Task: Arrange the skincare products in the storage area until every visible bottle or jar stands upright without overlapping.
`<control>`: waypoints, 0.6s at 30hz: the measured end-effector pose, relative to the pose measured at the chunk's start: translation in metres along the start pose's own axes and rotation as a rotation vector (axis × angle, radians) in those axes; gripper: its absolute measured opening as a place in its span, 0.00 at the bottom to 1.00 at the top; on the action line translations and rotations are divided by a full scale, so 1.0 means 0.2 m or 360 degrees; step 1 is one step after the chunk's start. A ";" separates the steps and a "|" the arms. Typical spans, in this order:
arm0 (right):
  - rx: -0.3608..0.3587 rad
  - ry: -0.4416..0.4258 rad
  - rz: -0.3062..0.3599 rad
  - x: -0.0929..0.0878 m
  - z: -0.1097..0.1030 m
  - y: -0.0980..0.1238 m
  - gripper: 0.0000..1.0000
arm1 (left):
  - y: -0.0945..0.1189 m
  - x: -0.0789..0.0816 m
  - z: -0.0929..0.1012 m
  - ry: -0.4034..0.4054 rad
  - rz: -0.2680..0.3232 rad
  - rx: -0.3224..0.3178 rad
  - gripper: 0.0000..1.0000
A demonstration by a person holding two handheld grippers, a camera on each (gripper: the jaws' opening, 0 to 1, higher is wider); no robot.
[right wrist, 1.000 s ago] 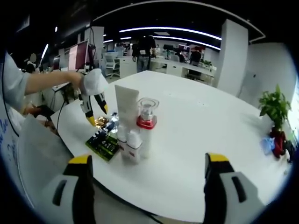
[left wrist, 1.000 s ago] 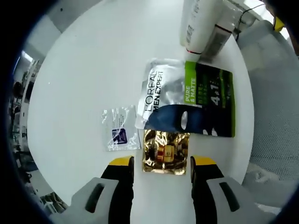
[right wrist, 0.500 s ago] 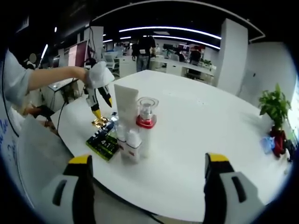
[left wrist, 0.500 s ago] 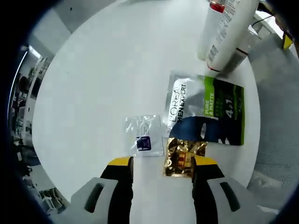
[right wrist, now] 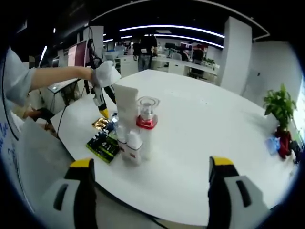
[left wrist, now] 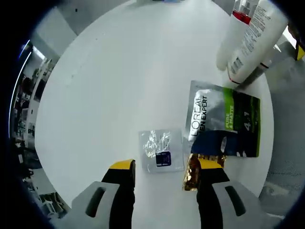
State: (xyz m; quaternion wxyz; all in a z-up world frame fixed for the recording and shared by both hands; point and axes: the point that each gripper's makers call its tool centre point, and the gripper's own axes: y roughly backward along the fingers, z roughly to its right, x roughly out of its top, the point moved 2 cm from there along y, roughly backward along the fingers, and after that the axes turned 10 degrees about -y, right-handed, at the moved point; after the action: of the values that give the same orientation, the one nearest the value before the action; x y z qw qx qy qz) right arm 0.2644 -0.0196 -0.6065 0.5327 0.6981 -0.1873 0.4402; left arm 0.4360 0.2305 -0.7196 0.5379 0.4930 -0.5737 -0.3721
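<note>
Clear sachet [left wrist: 161, 150] between wide-open left gripper [left wrist: 164, 167]

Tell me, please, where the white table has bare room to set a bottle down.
The white table lies bare from the red-collared pump bottle toward the potted plant, and beyond the clear sachet. It is crowded around the white tube, the green mask packet and the gold sachet.

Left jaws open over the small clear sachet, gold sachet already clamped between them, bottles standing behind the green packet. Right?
Not quite: nothing is clamped. In the left gripper view the left gripper has its jaws open, and the gold sachet lies flat on the table, partly hidden behind the right-hand jaw. The clear sachet lies just ahead of the jaws, and the bottles stand behind the green packet.
</note>
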 end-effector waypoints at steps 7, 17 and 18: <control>-0.0018 -0.0018 -0.0010 -0.01 0.02 0.00 1.00 | -0.03 -0.01 -0.03 0.0008 -0.0008 0.0021 0.48; -0.0032 -0.0035 -0.0022 -0.03 0.03 0.00 1.00 | -0.07 -0.01 -0.05 0.0024 -0.0014 0.0014 0.48; -0.0034 -0.0036 -0.0025 -0.03 0.03 0.00 1.00 | -0.07 -0.01 -0.05 0.0023 -0.0013 0.0012 0.48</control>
State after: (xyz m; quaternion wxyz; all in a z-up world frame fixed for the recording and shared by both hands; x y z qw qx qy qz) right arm 0.2633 -0.0273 -0.6118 0.5413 0.6988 -0.1925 0.4261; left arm 0.4478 0.2299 -0.7315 0.5387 0.5001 -0.5692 -0.3685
